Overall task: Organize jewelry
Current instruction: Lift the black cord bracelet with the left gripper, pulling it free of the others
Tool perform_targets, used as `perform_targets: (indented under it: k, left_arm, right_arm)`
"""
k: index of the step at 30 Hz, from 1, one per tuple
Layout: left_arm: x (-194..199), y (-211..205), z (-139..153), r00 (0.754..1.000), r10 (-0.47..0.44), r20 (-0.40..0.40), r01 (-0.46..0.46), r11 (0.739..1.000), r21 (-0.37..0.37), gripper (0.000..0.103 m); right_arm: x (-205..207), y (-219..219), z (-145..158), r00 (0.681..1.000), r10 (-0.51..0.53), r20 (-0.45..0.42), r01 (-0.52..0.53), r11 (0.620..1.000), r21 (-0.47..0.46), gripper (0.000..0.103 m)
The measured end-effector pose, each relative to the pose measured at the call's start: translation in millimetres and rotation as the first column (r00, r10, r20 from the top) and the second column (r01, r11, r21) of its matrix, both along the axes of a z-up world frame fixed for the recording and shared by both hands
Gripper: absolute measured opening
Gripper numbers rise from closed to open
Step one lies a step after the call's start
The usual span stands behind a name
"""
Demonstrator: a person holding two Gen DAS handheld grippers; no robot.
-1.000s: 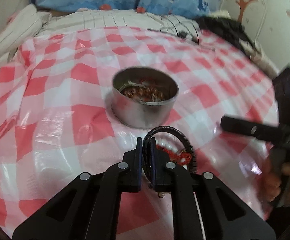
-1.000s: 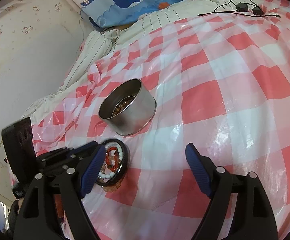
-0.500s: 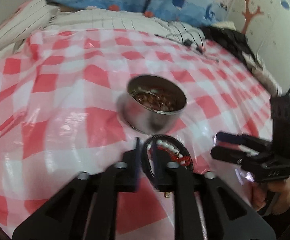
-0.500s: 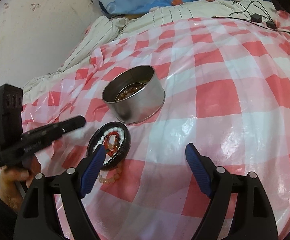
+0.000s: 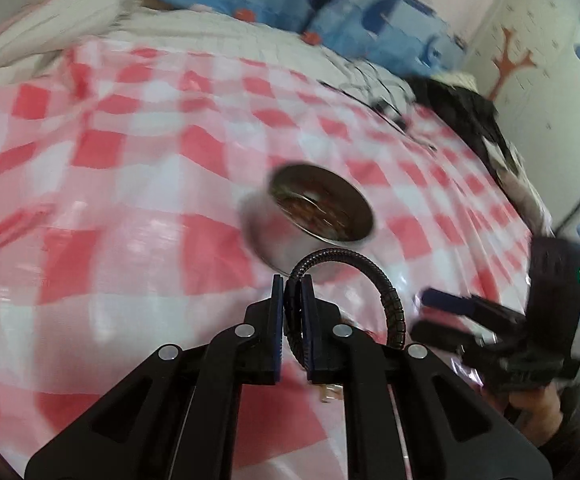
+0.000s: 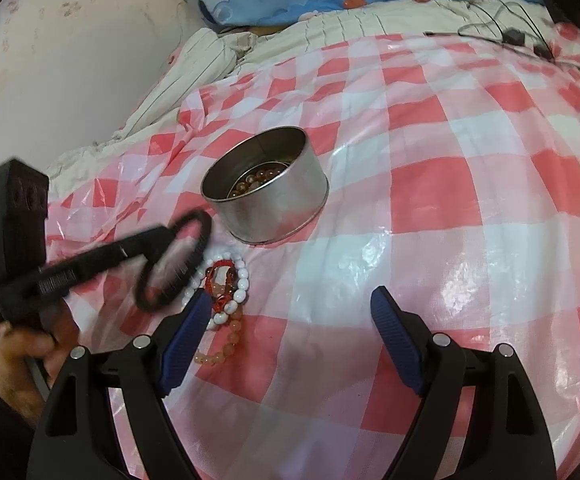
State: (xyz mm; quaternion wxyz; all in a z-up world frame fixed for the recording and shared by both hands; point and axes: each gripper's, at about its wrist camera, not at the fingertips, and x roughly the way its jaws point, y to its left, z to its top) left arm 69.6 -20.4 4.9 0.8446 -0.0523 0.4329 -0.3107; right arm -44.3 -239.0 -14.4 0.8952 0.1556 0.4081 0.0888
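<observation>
Beside the tin [image 6: 266,196], left tool [image 5: 291,312] had just closed, clamped on black bracelet [image 6: 176,260], lifted clear of bead bracelets [image 6: 226,288]; right tool [image 6: 286,344] gaped, empty.

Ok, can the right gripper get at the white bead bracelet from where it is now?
Probably yes. The right gripper stands open and empty, and the white bead bracelet lies uncovered just past its left finger. The black bangle, held in the left gripper, hangs beside it.

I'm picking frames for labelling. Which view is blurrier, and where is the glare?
Left wrist view: strong motion blur smears the tin and checked cloth. Right wrist view: mostly sharp; only the left gripper and black bangle blur; glare streaks the cloth on the right.
</observation>
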Motion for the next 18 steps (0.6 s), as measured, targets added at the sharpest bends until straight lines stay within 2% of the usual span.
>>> perform_targets:
  k: [4, 7, 9, 10, 14, 16, 18]
  left_arm:
    - [9, 14, -3, 0.997, 0.081, -0.010, -0.081, 0.996, 0.031, 0.007]
    - [12, 12, -11, 0.996, 0.088, -0.021, -0.087, 0.994, 0.068, 0.008]
    - [12, 8, -15, 0.996, 0.083, -0.025, -0.080, 0.993, 0.089, 0.008]
    - [12, 7, -17, 0.996, 0.082, -0.028, -0.079, 0.993, 0.093, 0.008]
    - [12, 6, -19, 0.996, 0.085, -0.028, -0.081, 0.991, 0.106, 0.008]
    - [12, 6, -21, 0.996, 0.087, -0.030, -0.083, 0.990, 0.114, 0.008]
    - [13, 5, -23, 0.995, 0.090, -0.033, -0.085, 0.988, 0.127, 0.008]
  right_arm:
    - [2, 41, 12, 0.984, 0.166, 0.065, -0.158, 0.981, -0.109, 0.076]
    - [12, 62, 8, 0.968, 0.247, 0.034, -0.239, 0.958, -0.155, 0.052]
    - [20, 70, 2, 0.964, 0.265, 0.008, -0.259, 0.948, -0.185, 0.049]
    - [23, 73, -1, 0.964, 0.267, -0.010, -0.263, 0.943, -0.205, 0.045]
    - [27, 72, -12, 0.969, 0.239, -0.055, -0.245, 0.936, -0.253, 0.015]
    - [25, 68, -11, 0.971, 0.234, -0.048, -0.238, 0.939, -0.249, 0.011]
    - [21, 60, -6, 0.974, 0.225, -0.027, -0.226, 0.953, -0.204, 0.010]
